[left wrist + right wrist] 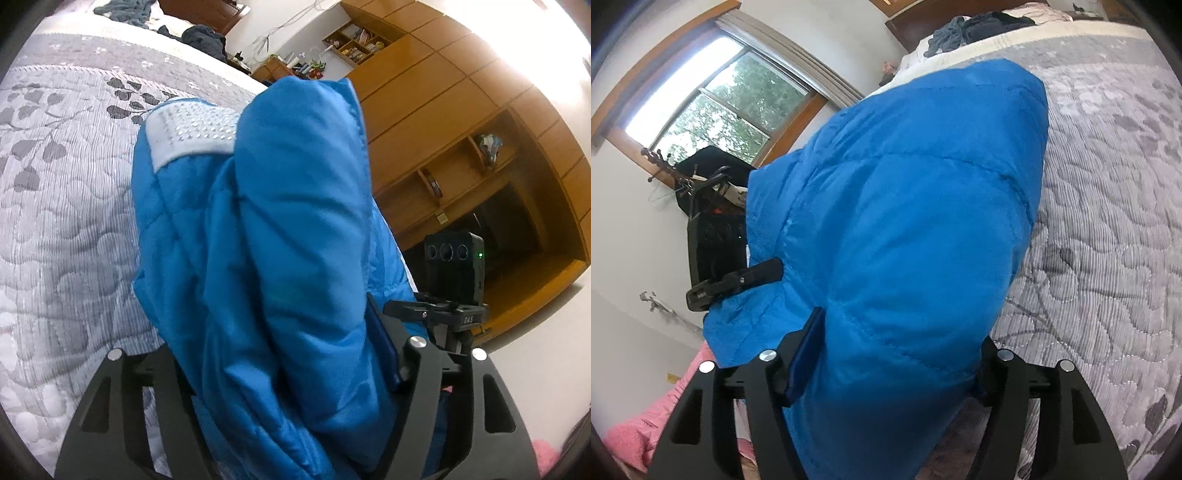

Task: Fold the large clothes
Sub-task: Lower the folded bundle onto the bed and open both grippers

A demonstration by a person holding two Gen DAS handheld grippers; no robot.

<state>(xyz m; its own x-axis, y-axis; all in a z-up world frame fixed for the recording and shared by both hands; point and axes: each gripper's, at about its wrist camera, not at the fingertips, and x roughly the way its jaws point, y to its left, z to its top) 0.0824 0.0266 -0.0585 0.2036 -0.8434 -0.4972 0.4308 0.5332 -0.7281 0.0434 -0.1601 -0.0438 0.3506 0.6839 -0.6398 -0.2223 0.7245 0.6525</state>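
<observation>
- Landmark: the bed (66,206), grey quilted cover with leaf print.
- Blue padded jacket (280,236) is lifted off the bed and bunched between both tools. It hangs above the cover near the bed's edge, and I see no contact with the quilt.
- Left gripper (288,373): jaws narrowed onto a thick fold of jacket, one blue pad visible against the fabric. Holding it.
- Right gripper (886,369): same, jaws pinched on a fat wad of jacket (905,221), fabric bulging out over both fingers.
- White studded patch (192,136) on the jacket faces the bed side, probably a cuff or tab; can't tell which.
- Dark clothes pile (979,26) sits at the bed's far end, well apart from the jacket.
- Wooden wardrobe (461,110) off the bed's side; not in play.
- Step, my read: carrying or re-laying the jacket, no clean fold formed yet.
- Next move needs: spread the two grips apart to pull it taut, then lower it flat onto open quilt, clear of the far pile.
- Risk: slick puffy shell could slip from the pinch, and trapped air will fight any crease.
</observation>
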